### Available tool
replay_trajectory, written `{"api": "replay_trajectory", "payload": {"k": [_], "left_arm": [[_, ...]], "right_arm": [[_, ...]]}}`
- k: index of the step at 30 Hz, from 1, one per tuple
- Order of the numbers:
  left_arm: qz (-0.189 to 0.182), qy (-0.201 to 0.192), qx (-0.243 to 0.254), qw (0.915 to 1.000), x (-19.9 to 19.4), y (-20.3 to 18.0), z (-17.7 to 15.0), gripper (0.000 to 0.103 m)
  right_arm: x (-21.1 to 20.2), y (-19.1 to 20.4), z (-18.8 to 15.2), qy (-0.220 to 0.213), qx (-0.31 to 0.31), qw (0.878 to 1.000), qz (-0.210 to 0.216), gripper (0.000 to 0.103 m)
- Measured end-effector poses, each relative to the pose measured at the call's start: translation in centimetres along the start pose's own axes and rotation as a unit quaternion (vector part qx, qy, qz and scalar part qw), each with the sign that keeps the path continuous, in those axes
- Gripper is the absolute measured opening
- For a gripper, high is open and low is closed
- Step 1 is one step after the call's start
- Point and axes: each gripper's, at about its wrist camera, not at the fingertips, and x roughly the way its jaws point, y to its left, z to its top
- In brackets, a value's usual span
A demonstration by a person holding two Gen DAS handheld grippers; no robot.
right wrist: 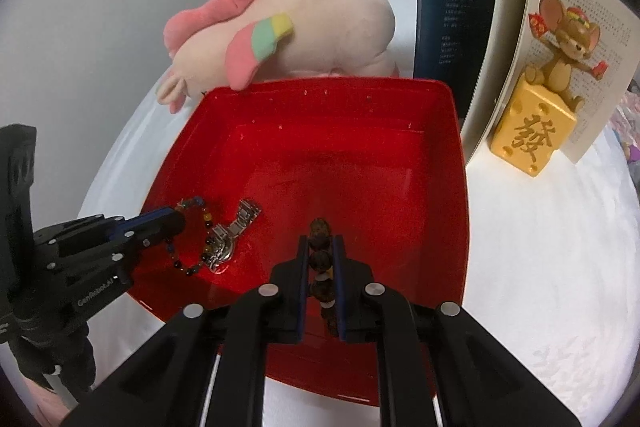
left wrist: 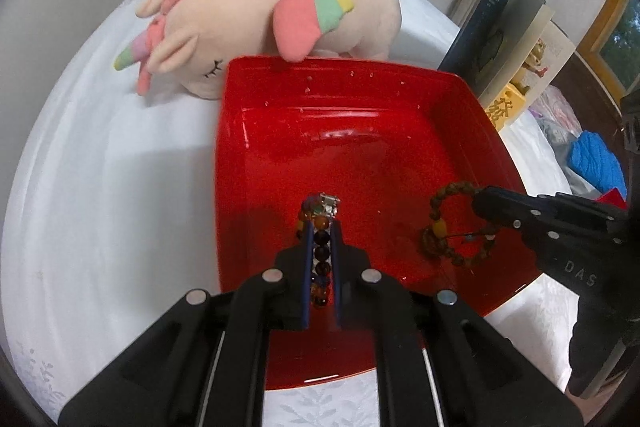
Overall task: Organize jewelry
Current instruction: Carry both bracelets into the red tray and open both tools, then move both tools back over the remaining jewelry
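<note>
A red tray sits on the white cloth. My left gripper is over the tray's near left part, shut on a multicoloured bead bracelet whose loop hangs from the fingertips. A silver watch lies on the tray floor right under that loop. Over the tray's near right part, my right gripper is shut on a brown bead bracelet with one yellow bead; its loop dangles just above the tray floor.
A pink plush unicorn lies against the tray's far rim. Standing books and a mouse figurine on a gold cheese block are to the right. Blue cloth lies at the far right.
</note>
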Motion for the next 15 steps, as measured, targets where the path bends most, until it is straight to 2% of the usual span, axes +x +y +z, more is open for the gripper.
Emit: {"api": "replay_trajectory", "payload": {"k": [1,2,3,4,5,7,10,15], "left_arm": [[-0.002,0.004,-0.001,1.0000,0.2,0.0,-0.1,0.008],[-0.002,0.007,0.000,1.0000,0.3,0.0,-0.1,0.014],[-0.003,0.009,0.002,0.9999,0.4,-0.1,-0.1,0.021],[-0.003,0.010,0.002,0.9999,0.4,-0.2,-0.2,0.040],[-0.004,0.009,0.003,1.0000,0.3,-0.2,-0.3,0.053],[-0.007,0.002,0.013,0.9999,-0.2,-0.6,-0.6,0.054],[-0.017,-0.004,0.017,0.9997,-0.9,-1.0,-0.9,0.057],[-0.002,-0.028,0.030,0.9992,-3.4,-1.4,-2.7,0.065]], "right_arm": [[0.2,-0.1,0.0,0.003,0.001,1.000,-0.001,0.012],[0.3,-0.1,-0.1,0.003,0.003,1.000,-0.005,0.012],[0.3,-0.2,-0.1,0.000,0.003,1.000,-0.011,0.019],[0.2,-0.2,-0.1,-0.004,0.002,1.000,-0.020,0.040],[-0.1,-0.1,-0.2,-0.012,0.000,0.999,-0.031,0.049],[-0.6,0.0,-0.5,-0.024,-0.011,0.999,-0.045,0.053],[-1.4,-0.4,-1.0,-0.027,-0.004,0.999,-0.031,0.052],[-4.1,-0.5,-3.0,-0.045,-0.011,0.998,-0.030,0.051]]}}
